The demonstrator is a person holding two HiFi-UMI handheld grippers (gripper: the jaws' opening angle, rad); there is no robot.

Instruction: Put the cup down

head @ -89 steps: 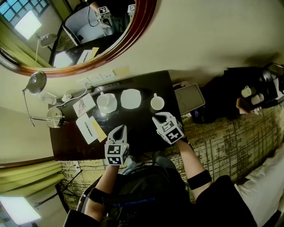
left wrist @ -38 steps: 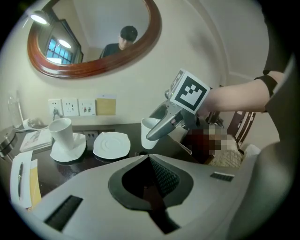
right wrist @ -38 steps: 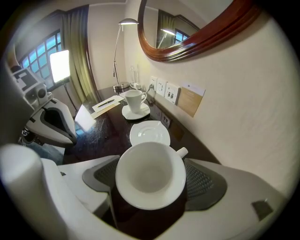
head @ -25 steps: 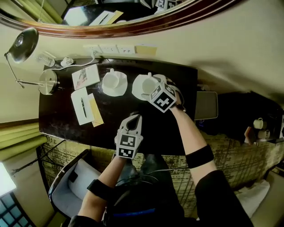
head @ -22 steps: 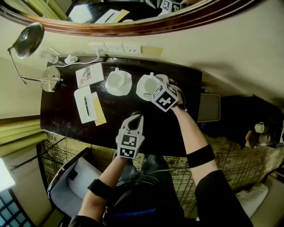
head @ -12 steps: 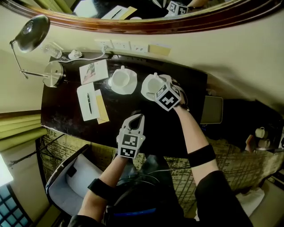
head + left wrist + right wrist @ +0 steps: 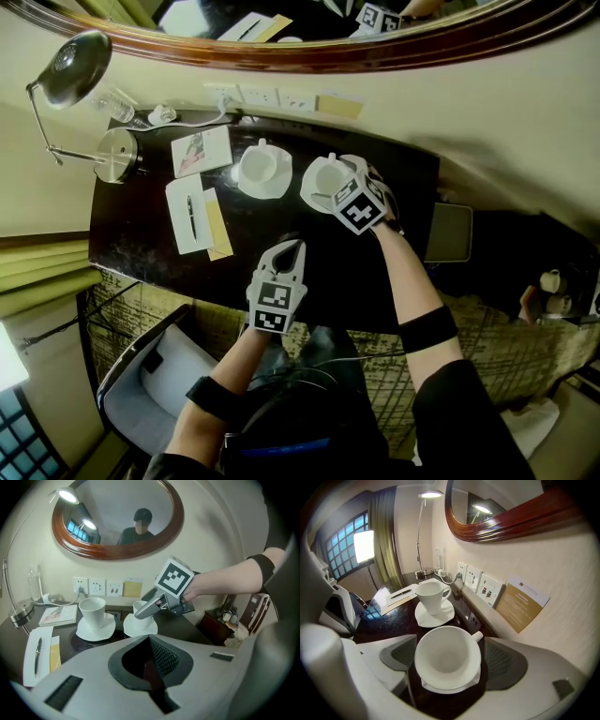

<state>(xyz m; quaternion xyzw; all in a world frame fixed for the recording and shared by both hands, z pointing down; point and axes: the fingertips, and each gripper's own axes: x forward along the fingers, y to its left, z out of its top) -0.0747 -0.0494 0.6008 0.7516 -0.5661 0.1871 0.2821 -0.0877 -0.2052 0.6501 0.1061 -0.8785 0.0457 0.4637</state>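
Note:
A white cup (image 7: 446,654) stands upright on a white saucer (image 7: 451,687) on the dark table (image 7: 150,253), its handle toward the wall. My right gripper (image 7: 450,657) straddles it; the jaws have just been opening, and a thin gap shows between each pad and the cup. In the head view the same cup (image 7: 327,177) lies under the right gripper (image 7: 337,180) near the table's back edge. My left gripper (image 7: 289,247) is shut and empty, over the table's front part, apart from the crockery.
A second cup on its saucer (image 7: 259,167) stands just left of the first. Papers with a pen (image 7: 187,217), a card (image 7: 202,150) and a desk lamp (image 7: 114,156) fill the left end. Wall sockets (image 7: 272,97) and a mirror are behind. A chair (image 7: 155,375) stands below the table.
The cup that stood alone at the table's right end now rests on the middle saucer, with the right gripper over it. Over the last second both hands have barely shifted.

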